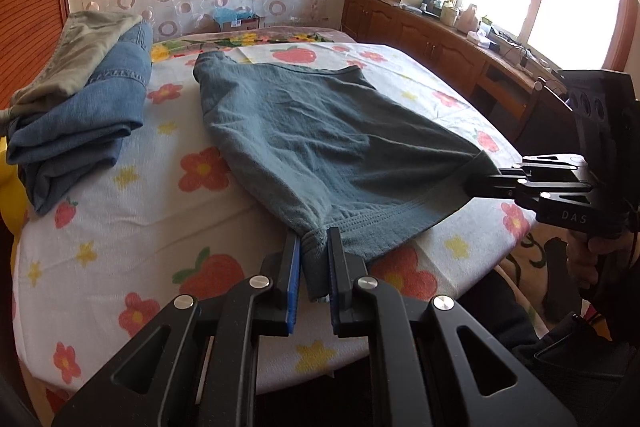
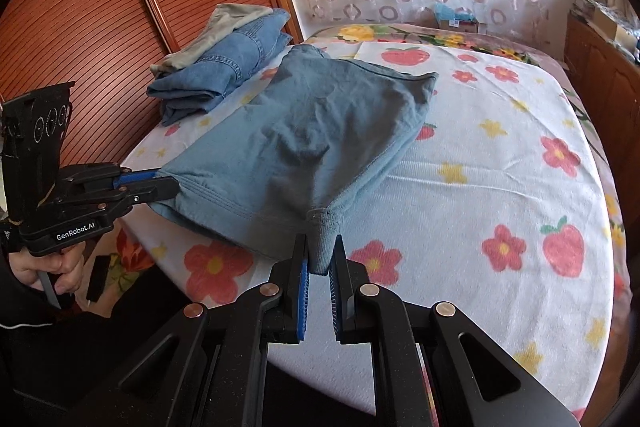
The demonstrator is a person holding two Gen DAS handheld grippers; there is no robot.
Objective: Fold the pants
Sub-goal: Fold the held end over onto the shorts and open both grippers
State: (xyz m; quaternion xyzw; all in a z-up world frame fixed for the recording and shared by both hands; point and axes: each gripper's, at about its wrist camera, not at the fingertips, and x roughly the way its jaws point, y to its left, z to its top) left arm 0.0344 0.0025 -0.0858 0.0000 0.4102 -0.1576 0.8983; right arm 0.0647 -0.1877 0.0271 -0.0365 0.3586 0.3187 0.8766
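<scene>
Grey-blue pants (image 1: 320, 143) lie folded on the flowered bed sheet (image 1: 132, 227), their near hem raised slightly off it. My left gripper (image 1: 314, 247) is shut on the near left corner of that hem, the cloth pinched between its blue pads. In the right wrist view the same pants (image 2: 320, 131) stretch away from my right gripper (image 2: 322, 251), which is shut on the near right corner. Each gripper shows in the other's view: the right gripper (image 1: 476, 183) at the cloth's right corner, the left gripper (image 2: 168, 183) at its left corner.
A stack of folded clothes, blue jeans (image 1: 84, 123) under a khaki garment (image 1: 80, 47), sits at the bed's far left, beside a wooden slatted wall (image 2: 80, 27). A wooden cabinet (image 1: 432, 39) with clutter runs under the window on the right. A hand (image 2: 60, 271) holds the left gripper's handle.
</scene>
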